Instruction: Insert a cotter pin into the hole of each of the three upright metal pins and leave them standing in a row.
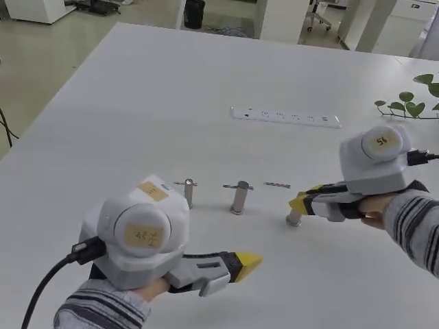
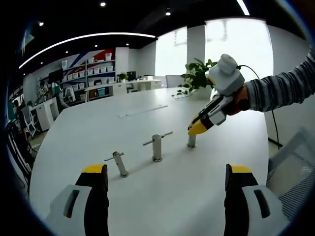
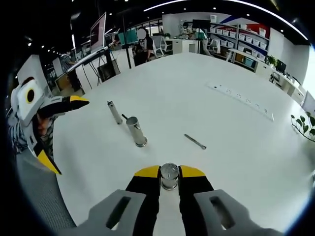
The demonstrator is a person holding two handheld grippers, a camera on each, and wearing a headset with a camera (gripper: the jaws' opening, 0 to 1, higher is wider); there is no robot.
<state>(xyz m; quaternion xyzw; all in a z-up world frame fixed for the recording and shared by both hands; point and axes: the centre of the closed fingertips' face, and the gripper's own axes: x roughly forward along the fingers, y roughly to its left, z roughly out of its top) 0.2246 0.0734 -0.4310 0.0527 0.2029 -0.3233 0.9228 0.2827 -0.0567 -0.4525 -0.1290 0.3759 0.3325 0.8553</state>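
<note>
Head view: two pins are cottered, the third waits.
At the left, the left gripper (image 1: 245, 262) hovers low over the white table (image 1: 137, 103); its own view shows the jaws spread wide with nothing between them. Next come the left pin (image 1: 188, 194) and the middle pin (image 1: 239, 198), both upright, with the first cotter pin (image 1: 185, 183) and the second cotter pin (image 1: 238, 186) through their tops. The loose cotter pin (image 1: 277, 185) lies flat on the table beyond them. At the right, the right gripper (image 1: 300, 203) is clamped on the right pin (image 1: 294, 218), which stands bare. By my reading about two thirds is done; threading this last pin remains.
</note>
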